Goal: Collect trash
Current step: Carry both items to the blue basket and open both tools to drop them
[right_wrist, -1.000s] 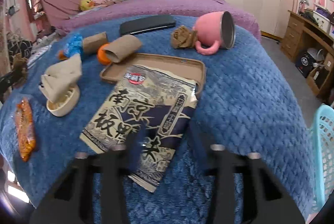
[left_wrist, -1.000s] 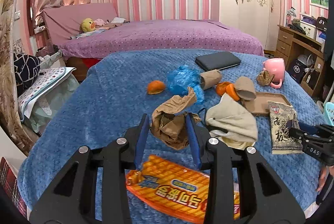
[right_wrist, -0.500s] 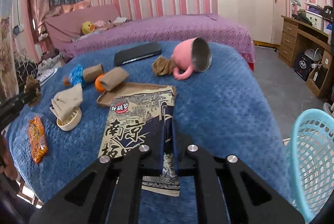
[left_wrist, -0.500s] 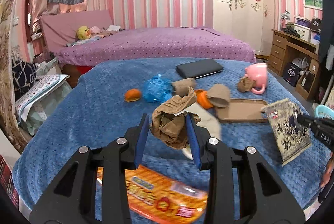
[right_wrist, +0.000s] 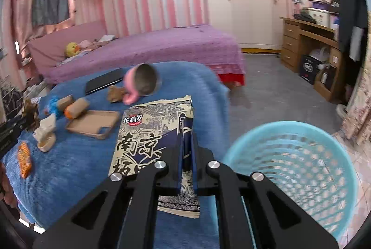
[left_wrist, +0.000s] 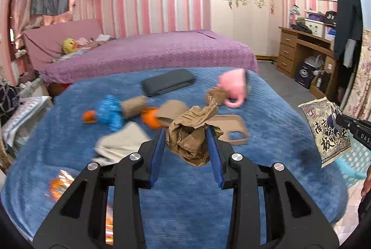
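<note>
Two pieces of trash are now off the blue bed [left_wrist: 69,137], so both hauls look ready for dumping. Left wrist view: the left tongs [left_wrist: 186,147], partly open, pinch the crumpled brown paper [left_wrist: 190,135], which has been lifted clear of the bed and carried rightward; they point gently downward over the near middle. Right wrist view: the right tongs [right_wrist: 187,149], closed almost flat, clamp the snack bag [right_wrist: 150,133], raised from the bed and swung toward the blue basket [right_wrist: 301,163] on the floor at near right, angled gently downward.
</note>
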A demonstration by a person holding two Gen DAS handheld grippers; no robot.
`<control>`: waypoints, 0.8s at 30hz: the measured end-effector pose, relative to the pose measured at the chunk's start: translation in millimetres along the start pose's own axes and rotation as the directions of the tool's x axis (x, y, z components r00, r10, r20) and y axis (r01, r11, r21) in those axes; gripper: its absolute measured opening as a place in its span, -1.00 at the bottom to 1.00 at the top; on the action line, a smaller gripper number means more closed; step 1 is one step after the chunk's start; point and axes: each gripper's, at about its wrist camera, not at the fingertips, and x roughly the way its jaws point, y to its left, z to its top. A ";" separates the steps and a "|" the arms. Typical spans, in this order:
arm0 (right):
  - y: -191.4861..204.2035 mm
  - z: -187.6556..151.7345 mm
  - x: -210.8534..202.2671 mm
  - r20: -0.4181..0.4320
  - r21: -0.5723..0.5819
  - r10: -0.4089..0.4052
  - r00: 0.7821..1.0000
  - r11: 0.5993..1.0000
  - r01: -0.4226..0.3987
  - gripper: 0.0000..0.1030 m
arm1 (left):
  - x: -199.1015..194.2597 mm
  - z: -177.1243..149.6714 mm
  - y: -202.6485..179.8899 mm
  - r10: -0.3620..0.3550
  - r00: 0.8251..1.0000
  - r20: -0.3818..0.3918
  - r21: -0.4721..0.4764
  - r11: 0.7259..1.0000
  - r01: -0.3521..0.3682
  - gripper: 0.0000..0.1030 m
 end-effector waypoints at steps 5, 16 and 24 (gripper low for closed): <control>-53.6 -2.0 -5.3 -0.003 0.027 -0.093 0.996 0.995 0.093 -0.87 | 13.7 -0.1 -49.9 -0.080 0.997 -0.021 0.013 0.997 0.080 -0.32; -157.8 -15.4 -11.7 -0.043 0.090 -0.294 0.955 0.951 0.296 -0.87 | 36.1 2.9 -175.0 -0.287 0.955 -0.071 0.101 0.951 0.294 -0.32; -193.3 -22.9 -25.6 -0.053 0.112 -0.368 0.928 0.922 0.372 -0.87 | 39.8 -11.8 -261.3 -0.383 0.916 -0.119 0.186 0.898 0.400 -0.32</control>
